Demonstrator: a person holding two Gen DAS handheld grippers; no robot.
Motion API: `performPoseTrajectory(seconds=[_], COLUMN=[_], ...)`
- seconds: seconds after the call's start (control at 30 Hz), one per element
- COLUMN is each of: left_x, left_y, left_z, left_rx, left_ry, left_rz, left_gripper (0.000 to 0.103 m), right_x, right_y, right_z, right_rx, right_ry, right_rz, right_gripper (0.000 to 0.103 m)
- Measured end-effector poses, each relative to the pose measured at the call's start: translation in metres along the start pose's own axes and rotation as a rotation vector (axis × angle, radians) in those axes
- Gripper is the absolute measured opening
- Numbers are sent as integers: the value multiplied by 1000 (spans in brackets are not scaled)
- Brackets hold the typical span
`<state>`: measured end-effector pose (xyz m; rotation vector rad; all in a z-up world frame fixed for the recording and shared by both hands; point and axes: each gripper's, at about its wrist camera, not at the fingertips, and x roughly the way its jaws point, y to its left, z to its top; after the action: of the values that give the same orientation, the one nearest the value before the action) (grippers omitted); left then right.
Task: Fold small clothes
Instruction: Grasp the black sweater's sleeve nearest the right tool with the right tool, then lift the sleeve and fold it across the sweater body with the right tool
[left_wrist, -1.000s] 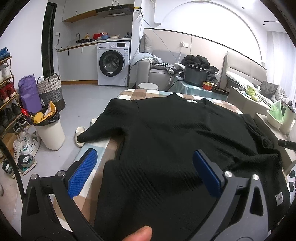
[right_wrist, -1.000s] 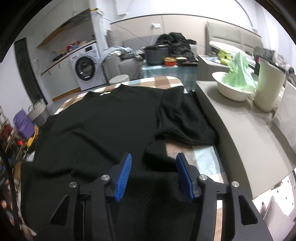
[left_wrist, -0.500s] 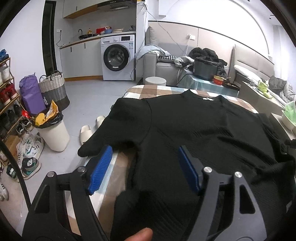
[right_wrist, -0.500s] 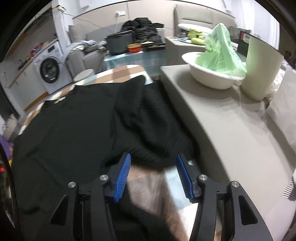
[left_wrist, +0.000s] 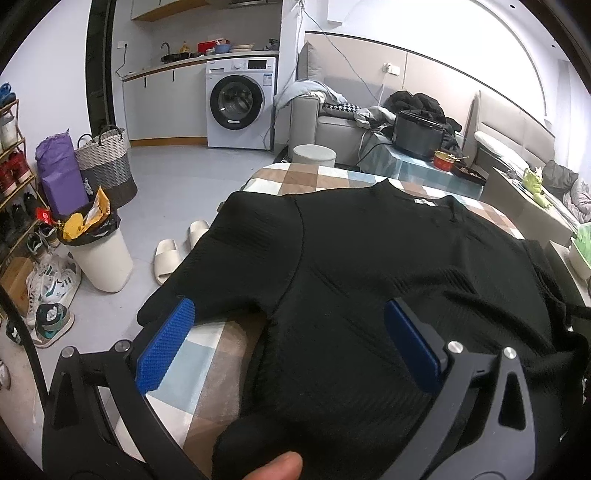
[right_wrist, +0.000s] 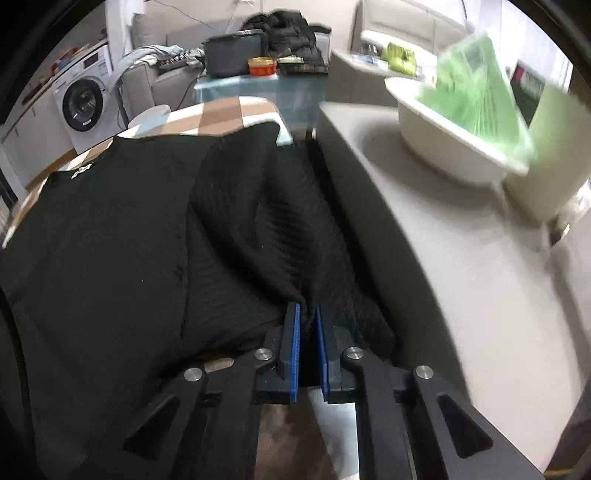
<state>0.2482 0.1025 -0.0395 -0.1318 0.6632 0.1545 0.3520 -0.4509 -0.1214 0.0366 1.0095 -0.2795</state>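
shirt: black ribbed top lies flat, spread over the checked tablecloth, collar with white label at the far end, hem near the cameras.
left sleeve: hangs off the left table edge, cuff just beyond the left blue pad.
right sleeve: bunched and folded inward over the body in the right wrist view, beside the grey counter.
left gripper: jaws wide apart, hovering over the shirt's near-left part; right pad is over the fabric, left pad over the sleeve cuff and bare cloth. Nothing is between the pads. A fingertip shows at the bottom edge.
right gripper: jaws nearly together, clamped on a pinch of the right sleeve fabric; the cloth rises into a ridge at the fingertips.
counter: white bowl with green bag at far right; this part is motion-blurred.
floor left: white bin with rubbish, slippers, shoes, woven basket.
far: washing machine, grey sofa, black cooker pot on a low table.
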Motion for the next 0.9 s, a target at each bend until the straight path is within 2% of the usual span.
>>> performPoseTrajectory(seconds=[0.13, 0.27, 0.33, 0.37, 0.4, 0.43, 0.47, 0.5, 0.53, 0.57, 0.6, 0.67, 0.8, 0.9], left_x=[-3, -15, -20, -21, -23, -25, -27, -28, -29, -29, -31, -32, -30, -26], left_y=[0, 2, 1, 1, 0, 0, 0, -1, 0, 0, 0, 1, 0, -3], left_z=[2, -3, -4, -4, -4, -4, -4, -4, -5, -5, -6, -7, -8, -6], left_rx=[8, 8, 10, 12, 15, 16, 16, 13, 8, 4, -1, -2, 7, 14], left_ry=[-11, -22, -29, -32, -37, -39, -41, -43, -42, -42, -41, -41, -32, -26], left_rz=[3, -1, -4, -4, -5, -3, -1, 1, 3, 3, 2, -1, -12, -20], left_gripper=[102, 102, 102, 102, 102, 102, 102, 102, 102, 102, 102, 102, 102, 102], right_x=[-30, -74, -100, -108, -119, -123, -126, -127, -128, -126, -120, -103, -75, -66], right_y=[-1, 20, 44, 54, 69, 79, 89, 95, 95, 91, 82, 54, -2, -18], right_z=[14, 40, 53, 56, 57, 56, 53, 48, 43, 39, 36, 32, 17, -1], right_rx=[-22, -119, -192, -231, -299, -333, -368, -407, -424, -418, -382, -264, -58, -3], right_ry=[-101, -274, -387, -405, -408, -383, -342, -313, -307, -303, -289, -222, -106, -55], right_rz=[-30, -38, 95, 167, 319, 423, 517, 562, 532, 454, 359, 178, 12, -39], right_gripper=[6, 6, 6, 6, 7, 12, 21, 29, 35, 46, 51, 52, 52, 51])
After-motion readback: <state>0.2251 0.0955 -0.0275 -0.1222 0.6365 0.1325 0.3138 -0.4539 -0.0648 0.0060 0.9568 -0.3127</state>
